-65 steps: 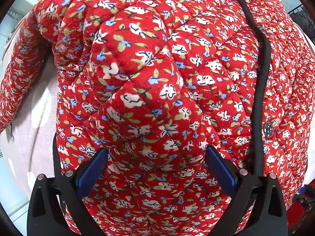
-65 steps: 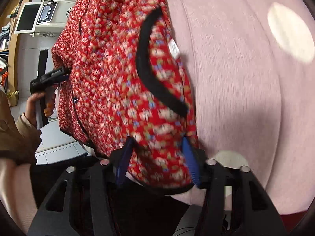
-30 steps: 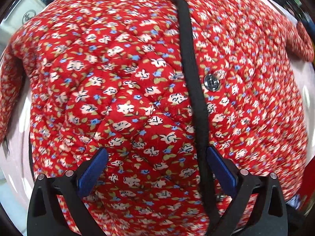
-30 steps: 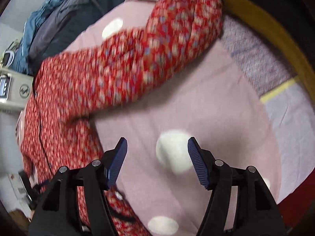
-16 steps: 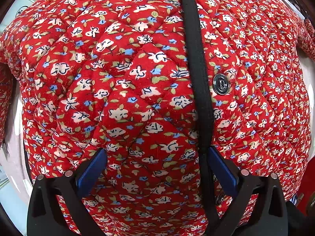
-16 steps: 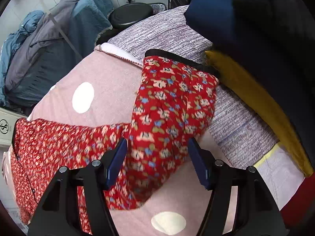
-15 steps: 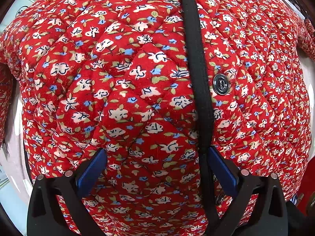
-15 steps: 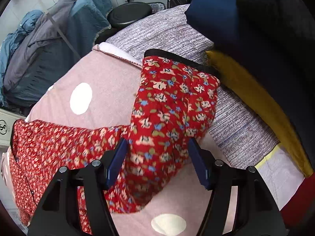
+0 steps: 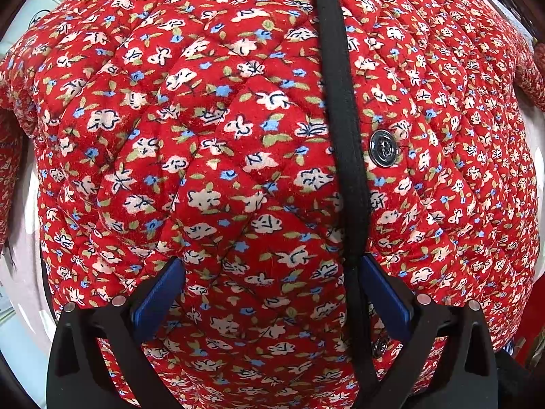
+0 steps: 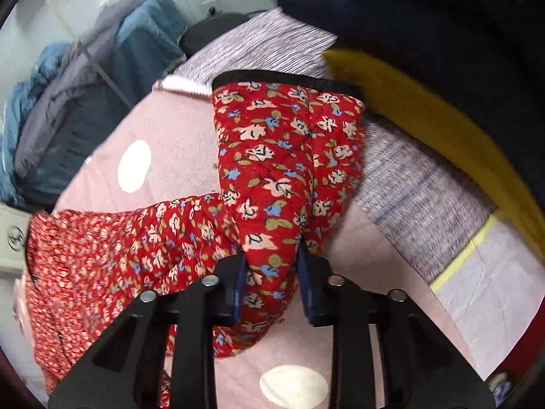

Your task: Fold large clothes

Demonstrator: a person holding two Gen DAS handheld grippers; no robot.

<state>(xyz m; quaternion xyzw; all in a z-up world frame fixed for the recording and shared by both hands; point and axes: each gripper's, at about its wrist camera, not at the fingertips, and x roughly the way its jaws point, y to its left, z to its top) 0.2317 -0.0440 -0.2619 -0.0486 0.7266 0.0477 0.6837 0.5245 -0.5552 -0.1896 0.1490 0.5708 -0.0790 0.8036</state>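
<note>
My right tongs [image 10: 270,266] have just been closing and now pinch the sleeve [image 10: 286,167] of the jacket [image 9: 238,136]; my left tongs [image 9: 269,293] stand wide apart, pressed down on its front beside the placket [image 9: 344,136]. The jacket lies spread on the spotted cover [image 10: 163,129]. No fold shows yet: sleeves and body remain to be folded.

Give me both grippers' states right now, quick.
Left gripper: open, fingers astride the red floral quilted jacket, not pinching.
Right gripper: just closed, shut on the jacket's sleeve.
</note>
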